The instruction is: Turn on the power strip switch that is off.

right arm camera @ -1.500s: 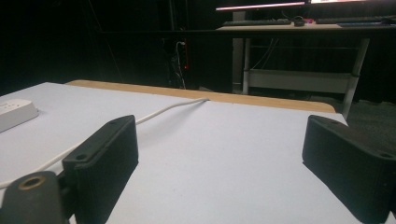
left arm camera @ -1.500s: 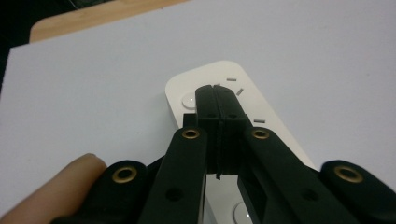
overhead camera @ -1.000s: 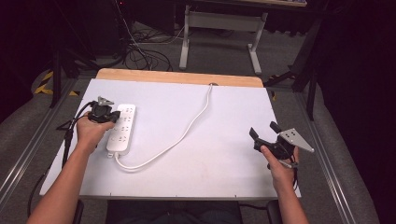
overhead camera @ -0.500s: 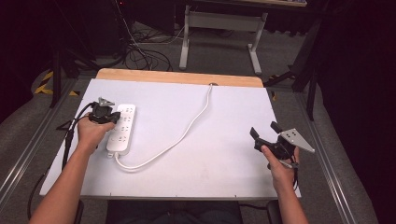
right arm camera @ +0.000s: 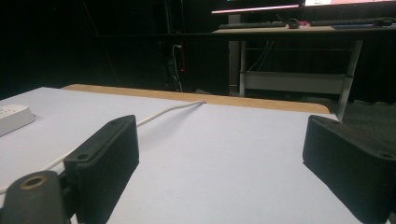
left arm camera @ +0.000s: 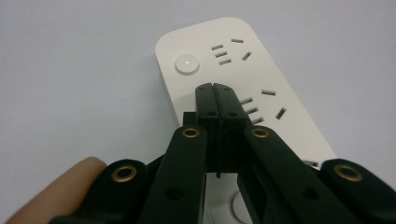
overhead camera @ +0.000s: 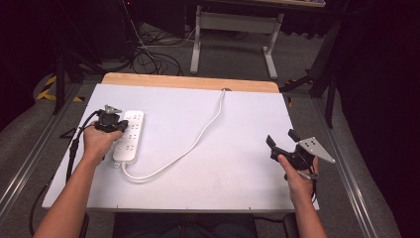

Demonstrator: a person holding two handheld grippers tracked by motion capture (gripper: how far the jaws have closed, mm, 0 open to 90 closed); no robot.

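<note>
Left gripper [overhead camera: 110, 120] sits over the near-left part of the white power strip [overhead camera: 130, 137], which lies at the left side of the white table [overhead camera: 237, 163]. In the left gripper view its jaws are pressed together with nothing between them, tips [left arm camera: 216, 88] hovering on or just above the strip's face [left arm camera: 289, 126], short of the round button [left arm camera: 187, 64]; whether they touch the plastic I cannot tell. Closed tips make a single blunt point, so my read is that the button is being lined up for a press, not a grab. A fingertip [left arm camera: 56, 191] shows beside the jaws; the strip's near end is cut off by the linkage. From the strip's near end the white cord [overhead camera: 198, 136] loops right, then runs away to the far wooden edge [overhead camera: 188, 82], where it drops out of sight; its plug is hidden. Well right of the strip, the right gripper [overhead camera: 281, 144] is held up off the table near the right edge, jaws spread wide and empty, aimed toward the far side; likely parked clear so the left has room. In the right gripper view one corner of the strip [right arm camera: 14, 116] peeks in at the left and the rest is cropped. Beyond the table, desk legs [overhead camera: 270, 49] and floor cables [overhead camera: 148, 54] sit in the dark, hard to make out.
</note>
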